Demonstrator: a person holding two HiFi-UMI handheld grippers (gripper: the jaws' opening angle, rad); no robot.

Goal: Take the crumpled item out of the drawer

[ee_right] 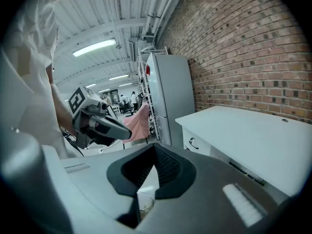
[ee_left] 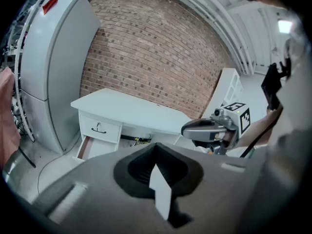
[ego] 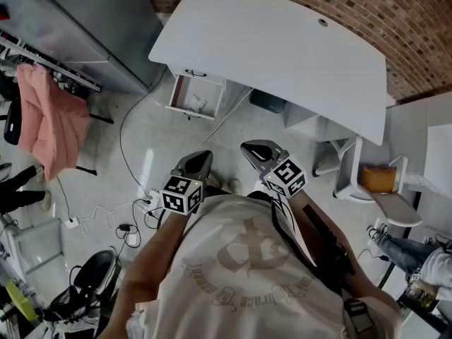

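Note:
In the head view a white desk [ego: 282, 41] stands ahead, and its lower left drawer [ego: 178, 94] is pulled open. A pale crumpled item [ego: 197, 104] lies inside it. Both grippers hang near my chest, well short of the drawer. My left gripper [ego: 203, 157] is shut and holds nothing; its own view shows the jaws [ee_left: 156, 146] meeting, with the open drawer [ee_left: 84, 147] far beyond. My right gripper [ego: 248, 147] is also shut and empty, its jaw tips [ee_right: 155, 148] touching. Each gripper view shows the other gripper beside it.
A tall grey fridge [ego: 92, 20] stands left of the desk, with a pink cloth [ego: 49, 115] hanging on a rack. Cables and a power strip [ego: 145, 203] lie on the floor. A white chair [ego: 374, 182] with an orange object stands at right. A brick wall [ego: 367, 6] runs behind.

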